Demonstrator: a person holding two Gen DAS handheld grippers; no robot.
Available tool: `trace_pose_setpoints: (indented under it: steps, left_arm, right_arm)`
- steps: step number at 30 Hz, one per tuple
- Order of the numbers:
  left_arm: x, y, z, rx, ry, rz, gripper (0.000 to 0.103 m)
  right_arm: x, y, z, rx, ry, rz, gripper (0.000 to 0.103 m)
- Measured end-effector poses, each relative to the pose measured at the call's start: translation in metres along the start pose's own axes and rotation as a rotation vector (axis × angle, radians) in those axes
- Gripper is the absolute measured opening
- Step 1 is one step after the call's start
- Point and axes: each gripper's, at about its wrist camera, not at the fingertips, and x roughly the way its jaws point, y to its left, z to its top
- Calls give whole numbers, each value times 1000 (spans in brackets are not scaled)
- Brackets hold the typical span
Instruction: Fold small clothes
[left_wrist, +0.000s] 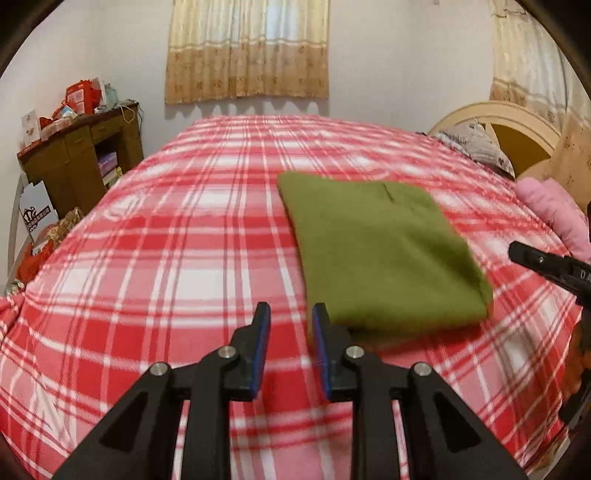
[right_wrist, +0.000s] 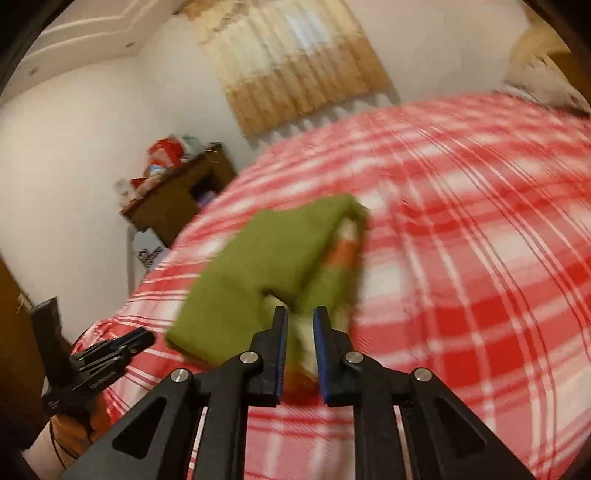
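Red-and-white plaid bedspread (left_wrist: 166, 240) spread over the whole bed, with a beige curtain (left_wrist: 247, 51) on the far wall and a pale headboard (left_wrist: 517, 122) at the right. Lying flat on the bedspread right of centre: folded green garment (left_wrist: 376, 251), with a striped white, orange and green edge visible in the blurred right wrist view. Left gripper (left_wrist: 290, 310) released, pads a narrow gap apart with only plaid between them, its right finger just beside the garment's near left corner. Right gripper (right_wrist: 301, 314) also parted by a narrow gap, fingertips at the garment's near edge, blurred cloth colours visible through the gap. Seen from the left wrist, tip of that gripper near the garment's right side but clear of it. Against the left wall, a brown wooden cabinet (left_wrist: 74, 162): red and white boxes (left_wrist: 79, 98) heaped on top, stacked items (left_wrist: 109, 166) in its open compartment, too small to identify.
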Motion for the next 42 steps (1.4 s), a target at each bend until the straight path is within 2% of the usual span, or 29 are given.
trace_pose_setpoints:
  steps: [1,3,5,9,11,13,17,20,23,25,27,31,36,40,42]
  left_arm:
    - [3,-1,6,-9,-5,11,26]
    - [11,-3,19,-27,-3,15,34]
    - [25,-6,28,-48,12,17,50]
    - [49,-15,32,-44,28,35,50]
    - [59,-19,30,-35,48,57,50]
    - [65,-22,27,-37,64,61,50]
    - [66,-34,23,18,57,108,50]
    - [68,-42,24,51,62,135,50]
    - [69,-44,25,57,75,146,51]
    - [69,-45,26,57,84,146,55]
    - [68,-47,26,66,86,154,59]
    - [64,-46,23,79,91,168,59]
    - [57,-41,20,57,90,177,59]
    - [49,-41,16,52,81,172,59]
    - [43,-36,12,33,76,130,59]
  right_arm:
    - [11,5,9,-4,8,6,16]
    - [30,10,17,-8,33,1,16]
    - [52,8,25,6,81,-27,17]
    - [68,9,21,13,114,-34,18]
    - [76,8,20,14,134,-58,26]
    - [83,8,17,3,146,-97,40]
    - [100,7,12,-69,157,-174,38]
    - [113,16,16,-155,143,-273,38]
    - [121,13,24,-163,134,-309,38]
    - [124,2,30,-119,128,-306,38]
    - [125,-9,36,-52,130,-278,38]
    - [108,-14,32,-7,128,-218,39]
    - [57,-15,15,126,60,-195,43]
    - [28,-5,1,136,26,-189,44]
    - [22,0,-4,119,26,-181,45]
